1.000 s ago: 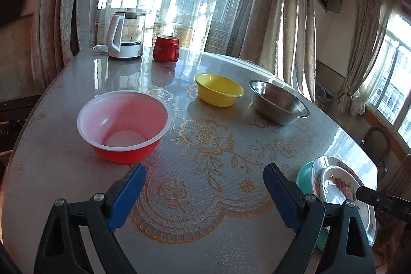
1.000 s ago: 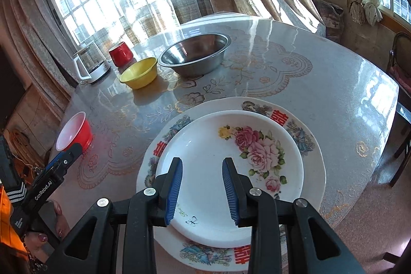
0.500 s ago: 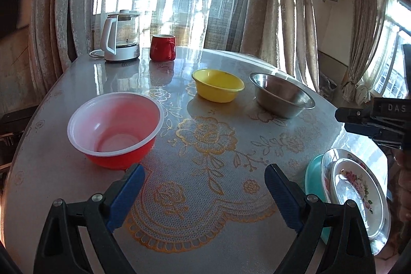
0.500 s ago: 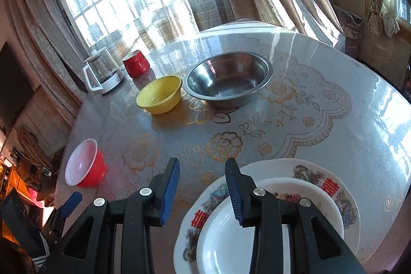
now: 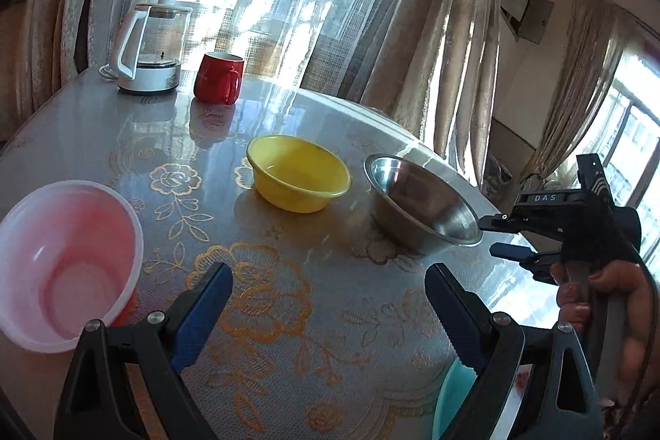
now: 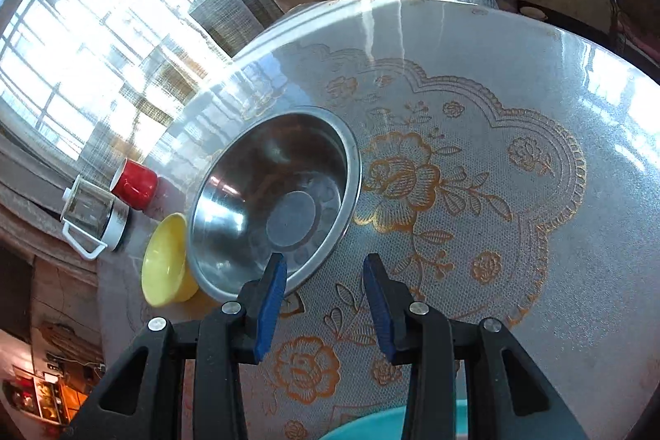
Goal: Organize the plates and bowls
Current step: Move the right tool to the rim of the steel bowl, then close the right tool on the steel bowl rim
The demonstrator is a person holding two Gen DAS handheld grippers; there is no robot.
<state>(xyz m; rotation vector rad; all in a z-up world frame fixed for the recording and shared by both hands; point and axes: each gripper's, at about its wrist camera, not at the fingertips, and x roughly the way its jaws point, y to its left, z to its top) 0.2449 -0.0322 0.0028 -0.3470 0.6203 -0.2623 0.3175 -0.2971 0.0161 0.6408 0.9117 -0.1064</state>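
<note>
A steel bowl stands on the table to the right of a yellow bowl. At the near left sits a red bowl with a white inside. My left gripper is wide open over bare tablecloth, holding nothing. My right gripper, held by a hand, hovers at the steel bowl's right rim. In the right wrist view the steel bowl has its near rim between the fingers of the right gripper, which stand partly apart with no pad on it. The yellow bowl lies behind it.
A glass kettle and a red mug stand at the far edge by the curtained window. A teal plate shows at the near right edge, partly behind my left finger. The round table drops off just past the steel bowl.
My right gripper has left the stacked flowered plates, swung over to the steel bowl and rolled, with its jaws a little wider. My left gripper has shifted right, so the red bowl now sits at the view's left edge.
</note>
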